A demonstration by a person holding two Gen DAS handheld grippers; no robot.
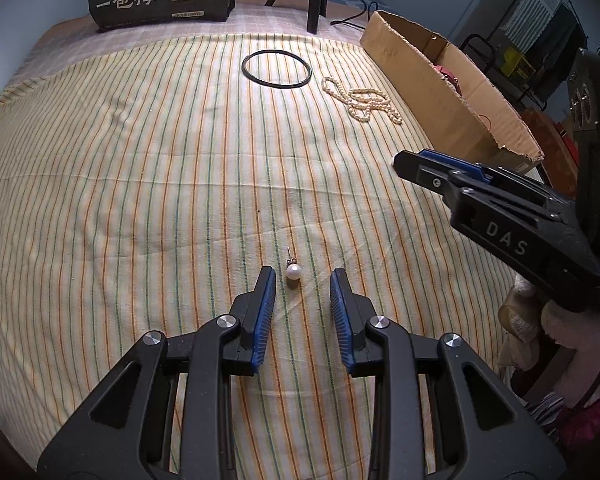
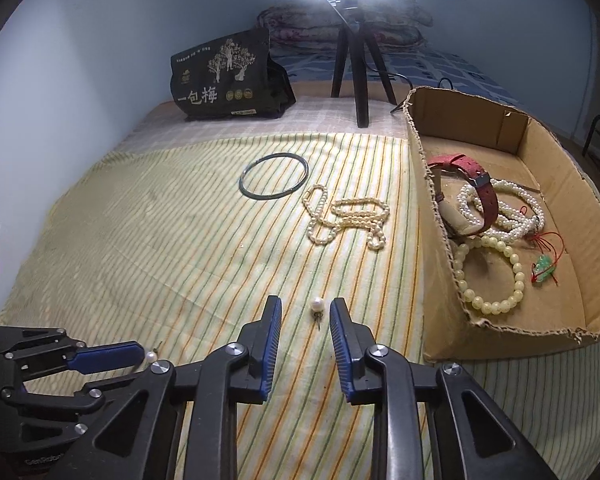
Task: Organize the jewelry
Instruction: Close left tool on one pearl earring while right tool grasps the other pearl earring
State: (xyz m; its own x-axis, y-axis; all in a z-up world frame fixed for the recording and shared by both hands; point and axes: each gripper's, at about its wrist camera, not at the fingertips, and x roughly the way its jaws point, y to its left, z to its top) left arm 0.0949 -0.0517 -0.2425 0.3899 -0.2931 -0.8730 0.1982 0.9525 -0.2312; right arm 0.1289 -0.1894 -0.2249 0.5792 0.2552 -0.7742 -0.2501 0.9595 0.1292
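Two pearl stud earrings lie on the striped cloth. One earring [image 1: 293, 271] lies just ahead of my open left gripper [image 1: 302, 277], nearer its left finger; it also shows in the right wrist view [image 2: 151, 356]. The other earring [image 2: 317, 305] lies between the tips of my open right gripper [image 2: 305, 307]. A pearl necklace [image 2: 346, 218] and a dark bangle [image 2: 274, 176] lie farther back. The cardboard box [image 2: 440, 280] at the right holds a red-strap watch [image 2: 476, 184], bead bracelets [image 2: 496, 276] and a green pendant [image 2: 542, 270].
A dark snack bag [image 2: 228, 76] and a black tripod [image 2: 360, 60] stand at the back of the bed. The wall runs along the left. The right gripper's body [image 1: 500, 216] shows at the right of the left wrist view.
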